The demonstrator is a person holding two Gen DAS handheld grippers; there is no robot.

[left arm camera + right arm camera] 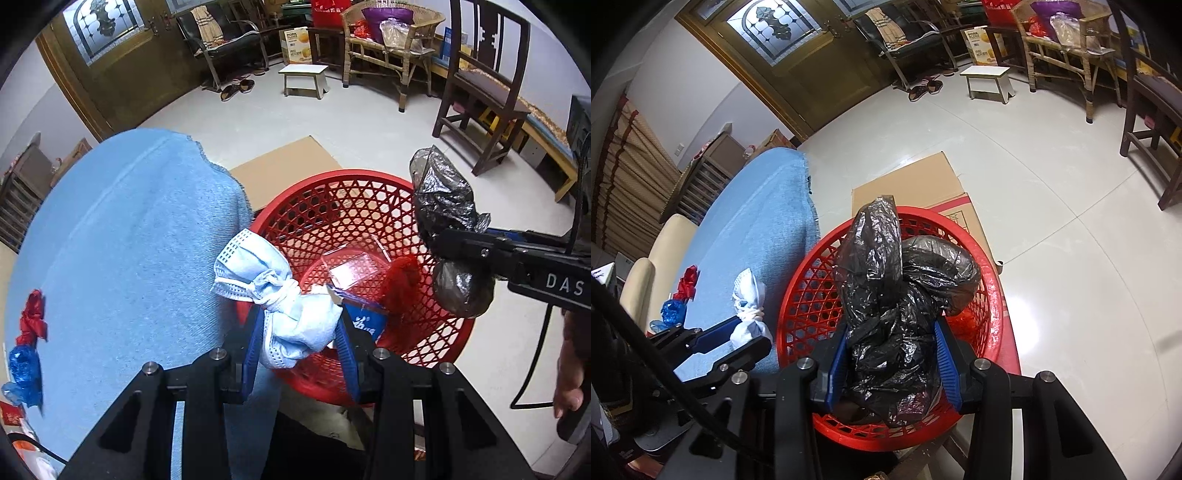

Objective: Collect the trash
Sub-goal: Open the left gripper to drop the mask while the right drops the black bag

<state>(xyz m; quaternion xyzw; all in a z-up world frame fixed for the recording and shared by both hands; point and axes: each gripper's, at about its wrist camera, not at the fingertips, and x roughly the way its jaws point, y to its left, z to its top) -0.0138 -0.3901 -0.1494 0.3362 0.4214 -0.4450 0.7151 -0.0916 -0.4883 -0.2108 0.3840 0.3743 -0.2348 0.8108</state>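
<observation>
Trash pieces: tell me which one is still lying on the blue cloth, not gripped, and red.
The red wrapper, crumpled just beyond the blue wrapper; the mask and black bag are gripped.

White letters "DAS" stand on the black body of the right hand-held gripper [460, 254]. The yellow-and-white cardboard box [296, 45] by the far wall reads "PORK FLOSS". Characters on a blue packet [365, 325] in the red basket [369, 177] are illegible.
</observation>
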